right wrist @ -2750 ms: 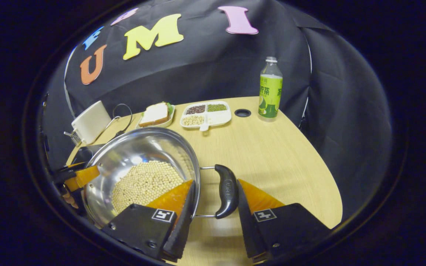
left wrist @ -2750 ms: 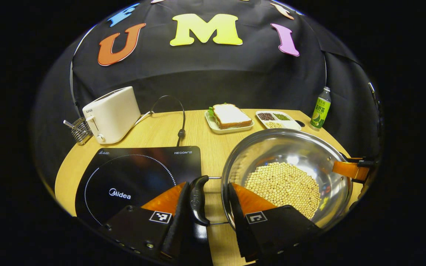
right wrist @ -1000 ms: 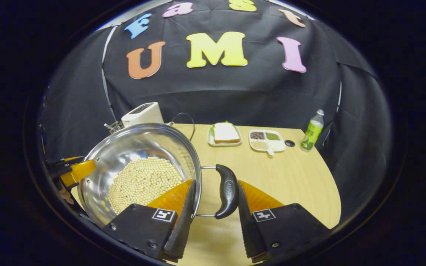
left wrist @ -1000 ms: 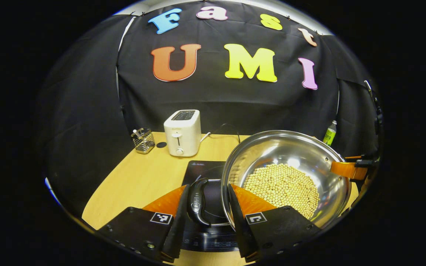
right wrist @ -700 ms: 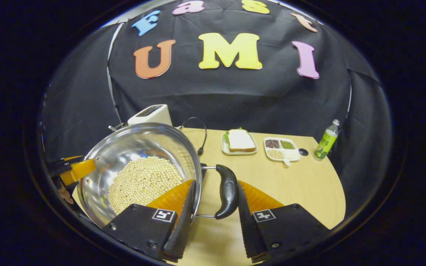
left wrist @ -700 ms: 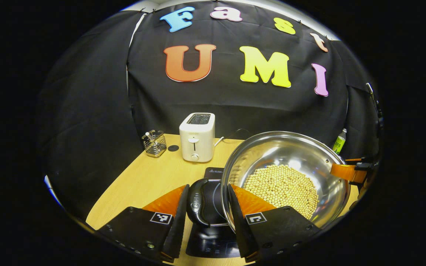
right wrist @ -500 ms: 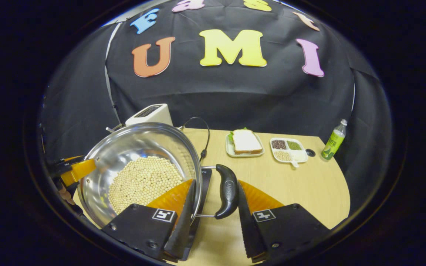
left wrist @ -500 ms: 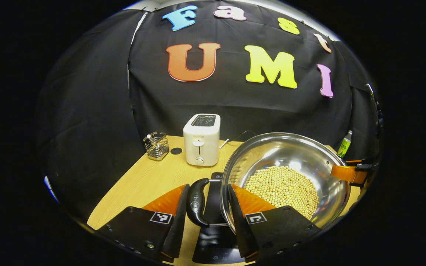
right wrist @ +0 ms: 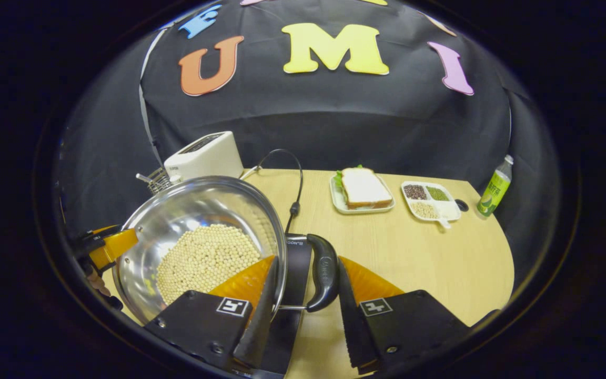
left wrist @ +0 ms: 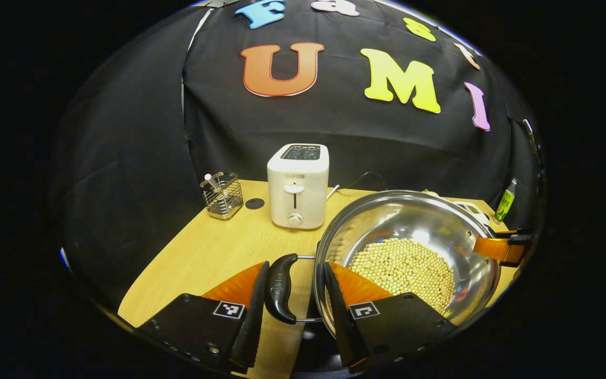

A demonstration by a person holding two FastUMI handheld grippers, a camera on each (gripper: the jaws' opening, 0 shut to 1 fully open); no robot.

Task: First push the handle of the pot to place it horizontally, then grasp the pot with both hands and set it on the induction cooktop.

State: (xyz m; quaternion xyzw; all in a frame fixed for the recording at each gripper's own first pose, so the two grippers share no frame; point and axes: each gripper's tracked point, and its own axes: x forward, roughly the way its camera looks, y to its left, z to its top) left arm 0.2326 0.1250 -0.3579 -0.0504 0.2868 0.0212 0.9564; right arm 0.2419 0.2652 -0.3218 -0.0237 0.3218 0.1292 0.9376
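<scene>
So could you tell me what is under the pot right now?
The black induction cooktop lies beneath the pot, a strip of it showing by the handle. The pot's body hides whether they touch.

From where the left gripper looks, the pot (left wrist: 408, 252) covers nearly all of the induction cooktop (left wrist: 311, 345); just a dark sliver shows beneath the pot's near rim. Behind the pot, the compartment tray (left wrist: 472, 208) peeks out as a thin edge, its contents impossible to make out, and the bottle (left wrist: 505, 199) beside it is too small to tell much about. In the right gripper view the pot hides the toaster's (right wrist: 201, 154) lower half and most of the wire basket (right wrist: 157, 181).
</scene>
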